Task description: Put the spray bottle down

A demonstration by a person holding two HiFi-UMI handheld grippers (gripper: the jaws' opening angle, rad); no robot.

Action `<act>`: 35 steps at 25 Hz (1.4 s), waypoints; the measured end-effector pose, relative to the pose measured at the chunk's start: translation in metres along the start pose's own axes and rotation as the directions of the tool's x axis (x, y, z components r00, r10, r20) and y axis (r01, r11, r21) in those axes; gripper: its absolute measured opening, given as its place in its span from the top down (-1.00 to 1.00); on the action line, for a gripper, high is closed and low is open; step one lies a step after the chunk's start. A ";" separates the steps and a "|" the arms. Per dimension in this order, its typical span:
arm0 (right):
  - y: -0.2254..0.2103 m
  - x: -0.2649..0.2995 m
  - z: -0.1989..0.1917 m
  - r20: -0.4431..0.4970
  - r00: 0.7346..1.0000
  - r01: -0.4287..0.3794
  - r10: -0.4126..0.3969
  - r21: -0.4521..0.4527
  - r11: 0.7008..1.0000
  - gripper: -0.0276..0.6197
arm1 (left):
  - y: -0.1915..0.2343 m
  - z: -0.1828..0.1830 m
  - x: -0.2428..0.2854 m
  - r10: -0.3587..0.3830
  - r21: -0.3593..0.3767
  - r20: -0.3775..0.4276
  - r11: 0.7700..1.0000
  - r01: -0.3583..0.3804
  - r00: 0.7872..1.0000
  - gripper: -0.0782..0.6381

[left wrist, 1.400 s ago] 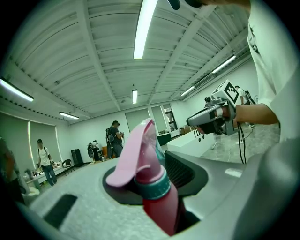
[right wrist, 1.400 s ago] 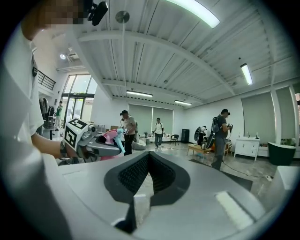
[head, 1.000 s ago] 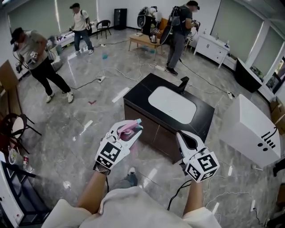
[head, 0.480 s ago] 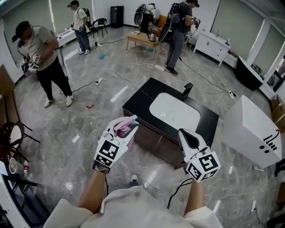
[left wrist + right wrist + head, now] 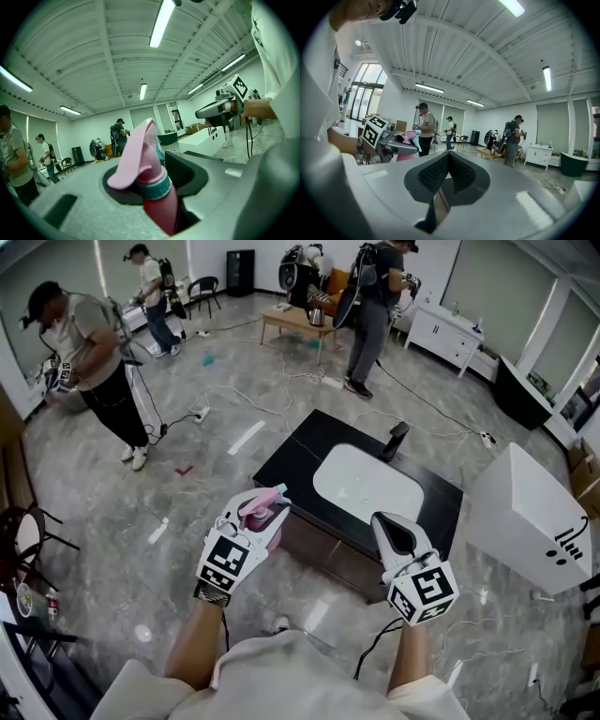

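Observation:
A pink spray bottle (image 5: 262,511) with a pink trigger head and a teal collar sits between the jaws of my left gripper (image 5: 273,505), which is shut on its neck. In the left gripper view the bottle (image 5: 152,185) stands upright, its nozzle pointing away. The gripper hangs in the air just left of the near left corner of a black sink cabinet (image 5: 298,444). My right gripper (image 5: 388,524) hovers over the cabinet's near edge, its jaws shut with nothing between them (image 5: 447,161). From the right gripper view the bottle (image 5: 408,138) shows at the left.
The cabinet holds a white basin (image 5: 367,487) and a black faucet (image 5: 397,440). A white box (image 5: 526,517) stands at the right. Cables lie across the marble floor (image 5: 234,390). One person (image 5: 90,351) stands at the far left, others further back.
Both grippers and my view have come closer to the sink cabinet, the bottle still in the left gripper. The person at the left has stepped nearer.

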State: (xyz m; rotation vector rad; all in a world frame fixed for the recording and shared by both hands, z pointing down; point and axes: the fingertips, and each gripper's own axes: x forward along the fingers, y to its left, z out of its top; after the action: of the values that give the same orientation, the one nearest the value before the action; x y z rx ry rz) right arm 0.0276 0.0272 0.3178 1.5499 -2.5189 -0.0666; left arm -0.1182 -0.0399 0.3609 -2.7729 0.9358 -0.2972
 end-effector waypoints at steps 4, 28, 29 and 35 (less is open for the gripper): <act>-0.015 0.020 0.001 0.017 1.000 0.011 -0.012 0.020 1.000 0.90 | 0.016 0.000 0.020 -0.016 -0.020 0.017 1.000 0.016 1.000 0.35; -0.111 0.115 -0.016 0.013 1.000 0.020 -0.021 0.040 0.999 0.89 | 0.080 -0.018 0.144 -0.055 -0.030 -0.018 0.998 0.054 0.998 0.35; -0.117 0.120 -0.017 0.015 1.000 0.018 -0.019 0.041 0.999 0.90 | 0.084 -0.018 0.152 -0.056 -0.029 -0.020 0.998 0.055 0.998 0.35; -0.157 0.142 -0.028 0.041 0.999 -0.002 -0.003 0.121 0.993 0.90 | 0.103 -0.023 0.198 -0.040 -0.044 -0.025 0.998 0.039 0.999 0.36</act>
State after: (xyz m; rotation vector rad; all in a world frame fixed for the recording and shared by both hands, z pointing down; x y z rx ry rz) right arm 0.1087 -0.1684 0.3431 1.6086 -2.5983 0.0559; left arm -0.0292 -0.2448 0.3821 -2.8368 0.9048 -0.3236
